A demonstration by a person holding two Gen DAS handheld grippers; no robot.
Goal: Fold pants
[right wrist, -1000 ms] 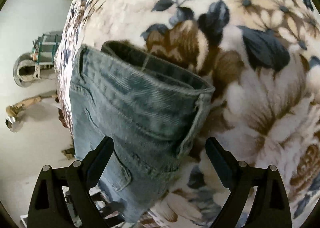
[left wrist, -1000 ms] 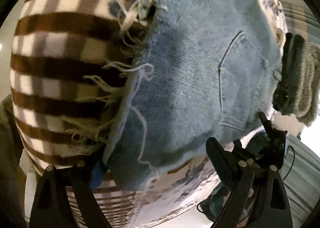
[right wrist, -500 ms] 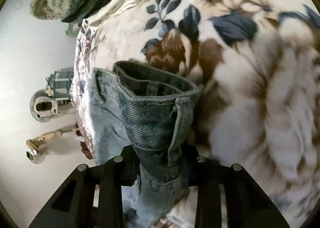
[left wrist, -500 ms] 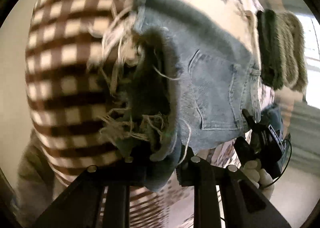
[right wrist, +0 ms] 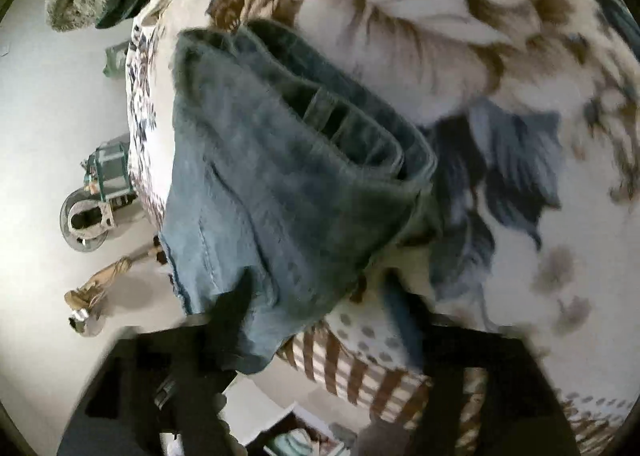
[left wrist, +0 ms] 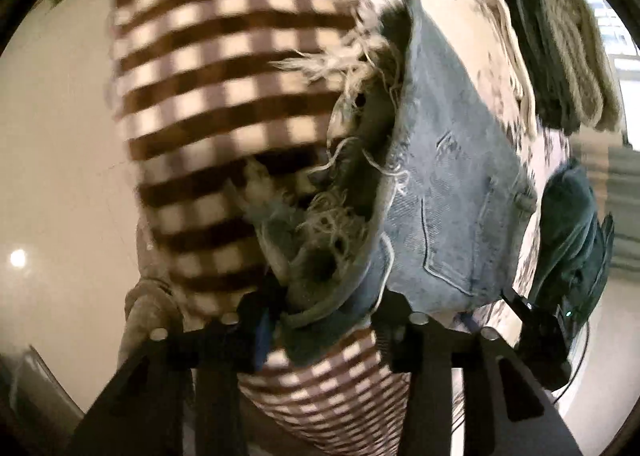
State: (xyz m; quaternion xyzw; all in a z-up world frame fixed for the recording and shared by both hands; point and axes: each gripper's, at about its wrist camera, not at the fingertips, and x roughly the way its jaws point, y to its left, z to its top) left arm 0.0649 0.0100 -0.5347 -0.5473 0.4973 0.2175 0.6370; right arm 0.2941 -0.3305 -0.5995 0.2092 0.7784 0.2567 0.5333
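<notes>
The left gripper (left wrist: 326,320) has its jaws pressed together on the frayed hem (left wrist: 320,252) of the shorts (left wrist: 452,192), and the denim is bunched between them. In the right wrist view the right gripper (right wrist: 320,312) is blurred; its jaws look spread apart again, with the waistband (right wrist: 352,136) lying loose between them, so I judge it holds nothing.

To do this step well, I think the hem should be carried across toward the waistband in one flat arc. The edges should then meet evenly, and the left grip should open only after the cloth lies down.

The shorts lie on a floral blanket (right wrist: 500,36), partly over a brown checked blanket (left wrist: 224,88). Folded green clothes (left wrist: 568,60) sit at the far edge. Beyond the bed there is a pale floor (right wrist: 40,144) with a few small objects.
</notes>
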